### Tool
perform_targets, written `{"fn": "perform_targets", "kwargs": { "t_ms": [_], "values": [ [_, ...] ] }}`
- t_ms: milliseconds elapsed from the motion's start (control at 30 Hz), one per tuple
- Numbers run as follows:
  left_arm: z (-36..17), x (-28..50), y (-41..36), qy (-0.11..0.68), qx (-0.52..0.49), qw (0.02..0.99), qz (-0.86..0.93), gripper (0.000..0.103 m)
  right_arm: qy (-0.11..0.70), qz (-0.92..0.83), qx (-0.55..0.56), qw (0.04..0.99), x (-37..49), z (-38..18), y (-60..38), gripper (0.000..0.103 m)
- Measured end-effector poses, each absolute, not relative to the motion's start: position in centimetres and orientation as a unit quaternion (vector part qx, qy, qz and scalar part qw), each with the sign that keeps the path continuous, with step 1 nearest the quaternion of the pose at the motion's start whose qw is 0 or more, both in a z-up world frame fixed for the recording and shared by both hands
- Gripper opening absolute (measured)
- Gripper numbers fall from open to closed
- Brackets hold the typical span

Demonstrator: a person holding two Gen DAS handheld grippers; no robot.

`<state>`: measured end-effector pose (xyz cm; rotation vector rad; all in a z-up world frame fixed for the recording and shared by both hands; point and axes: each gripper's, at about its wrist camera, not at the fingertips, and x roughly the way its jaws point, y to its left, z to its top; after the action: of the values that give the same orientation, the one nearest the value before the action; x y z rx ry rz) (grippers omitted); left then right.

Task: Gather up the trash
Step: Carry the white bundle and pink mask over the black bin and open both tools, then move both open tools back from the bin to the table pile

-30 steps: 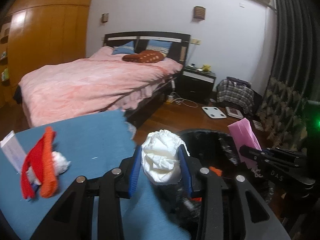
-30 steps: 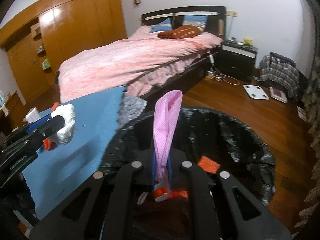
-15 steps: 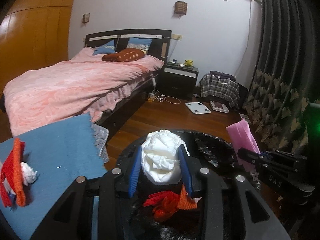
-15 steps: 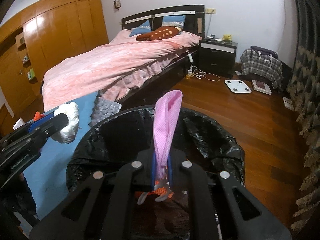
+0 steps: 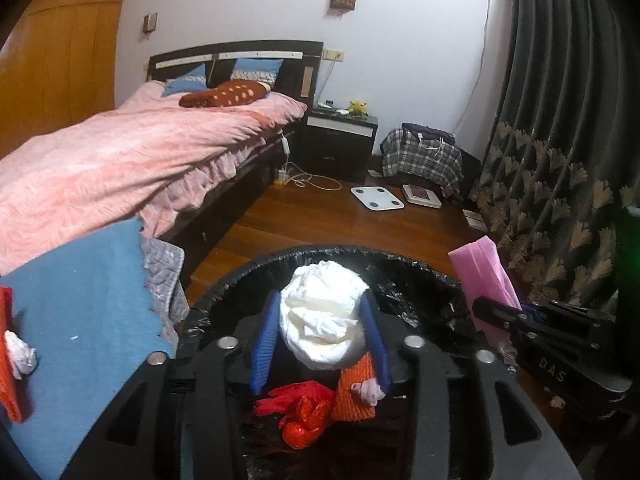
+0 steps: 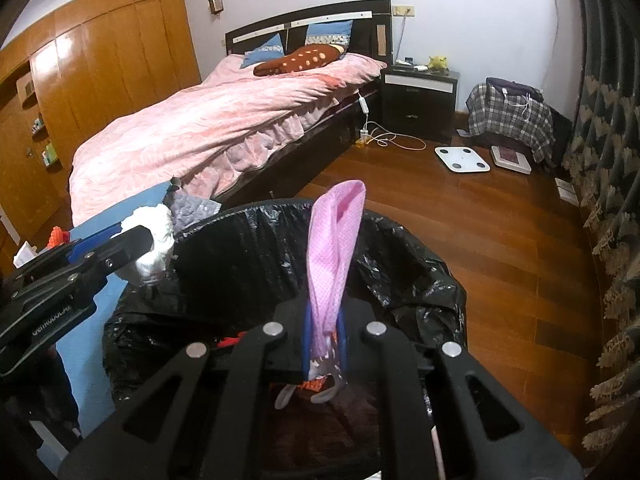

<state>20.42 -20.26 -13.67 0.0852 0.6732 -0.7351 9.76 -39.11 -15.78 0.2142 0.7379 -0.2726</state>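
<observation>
From your left wrist, your left hand-held gripper [image 5: 320,322] hung over the black-lined trash bin [image 5: 416,268] with a crumpled white wad [image 5: 324,320] between its blue pads [image 5: 264,344]; the jaws had just been opening, and the pads looked to have parted from the wad's sides, so you appeared to be at the release step, with red and orange scraps [image 5: 308,404] already lying in the bin below. More red and white litter [image 5: 16,352] waited on the blue-covered bench [image 5: 88,300] to the left. From your right wrist, your right hand-held gripper [image 6: 324,340] stood over the same bin [image 6: 420,280], a folded pink cloth [image 6: 336,248] upright between nearly closed pads that had just begun to open; whether they still pinched it was hard to tell. The next move likely called for you to spread both sets of jaws fully so wad and cloth fell inside the liner, then return to the bench for the remaining litter.
</observation>
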Motion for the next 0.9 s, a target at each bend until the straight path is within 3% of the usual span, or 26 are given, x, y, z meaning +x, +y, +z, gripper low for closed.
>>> {"fn": "perform_targets", "kwargs": {
  "t_ms": [233,333,500,900],
  "values": [
    [-13.7,21.0,-18.7,0.325,0.038,0.884,-0.334,0.074,0.352,-0.153,0.098,0.918,9.6,-16.0,-39.4,0.076],
    [-13.5,21.6,-16.9,0.322,0.035,0.892,-0.316,0.085,0.345,-0.152,0.097,0.921,9.5,-15.8,-39.3,0.092],
    [-13.0,22.1,-13.0,0.318,0.027,0.91,-0.266,0.095,0.342,-0.143,0.107,0.923,10.1,-15.0,-38.6,0.096],
    [-13.1,22.2,-2.4,0.317,-0.003,0.934,-0.167,0.097,0.346,-0.09,0.078,0.931,13.9,-13.9,-31.6,0.098]
  ]
}}
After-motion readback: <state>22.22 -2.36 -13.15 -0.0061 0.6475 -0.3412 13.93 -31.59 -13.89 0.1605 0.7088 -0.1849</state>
